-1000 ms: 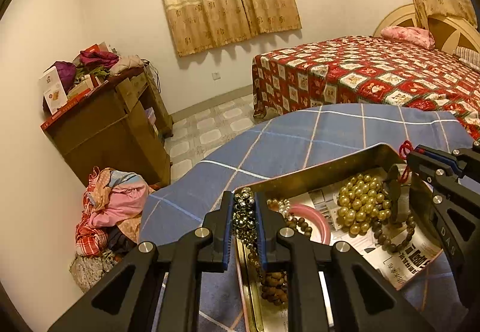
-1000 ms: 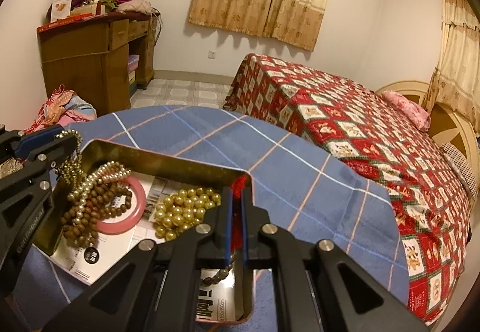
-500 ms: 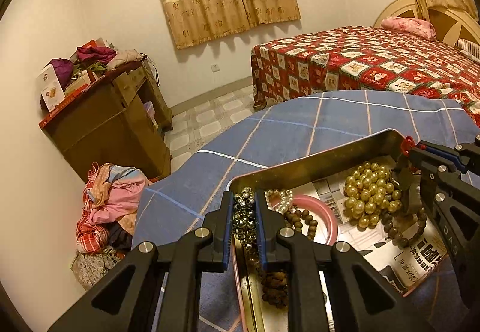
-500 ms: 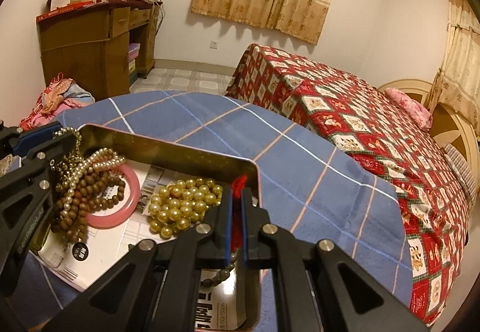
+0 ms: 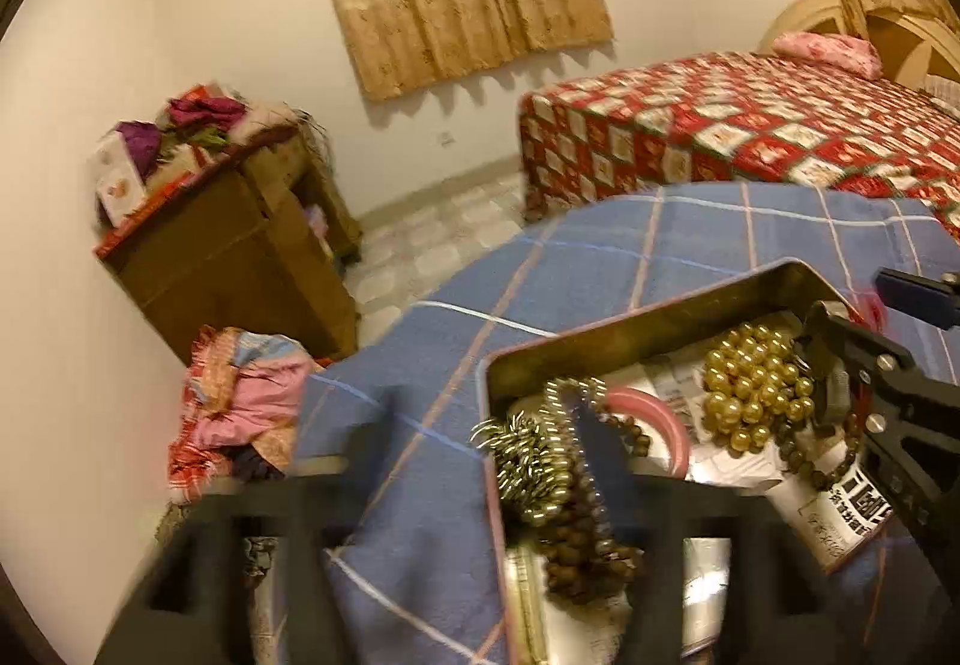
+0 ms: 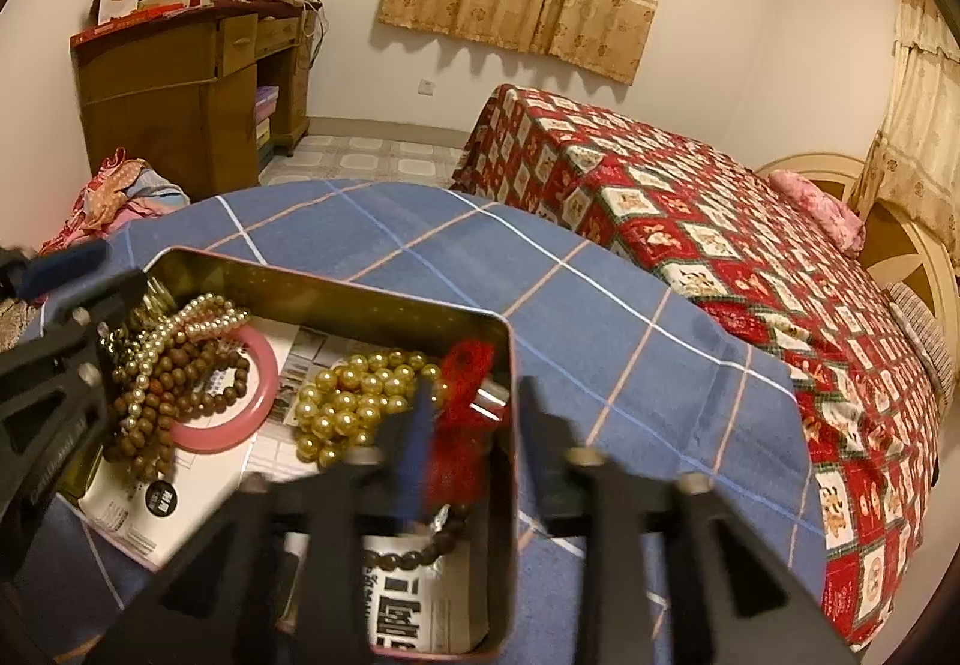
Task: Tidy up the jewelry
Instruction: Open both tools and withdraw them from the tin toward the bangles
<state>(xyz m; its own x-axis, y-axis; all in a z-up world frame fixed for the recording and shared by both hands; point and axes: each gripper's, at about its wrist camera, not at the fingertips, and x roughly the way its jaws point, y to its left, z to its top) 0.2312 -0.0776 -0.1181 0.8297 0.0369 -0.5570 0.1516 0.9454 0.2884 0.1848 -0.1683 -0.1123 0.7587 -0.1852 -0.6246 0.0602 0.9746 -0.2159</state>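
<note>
Left tongs (image 5: 480, 443) opening astride silver beads (image 5: 531, 455); tin (image 5: 630, 317) below.

Both wrist cameras look down close over the tin (image 5: 630, 317) (image 6: 336, 284) from opposite ends, sharing its beads, the bed and curtains beyond

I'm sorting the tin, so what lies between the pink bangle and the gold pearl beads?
Only printed paper lining shows between the pink bangle and the gold pearl beads, clearest in the right wrist view.
</note>
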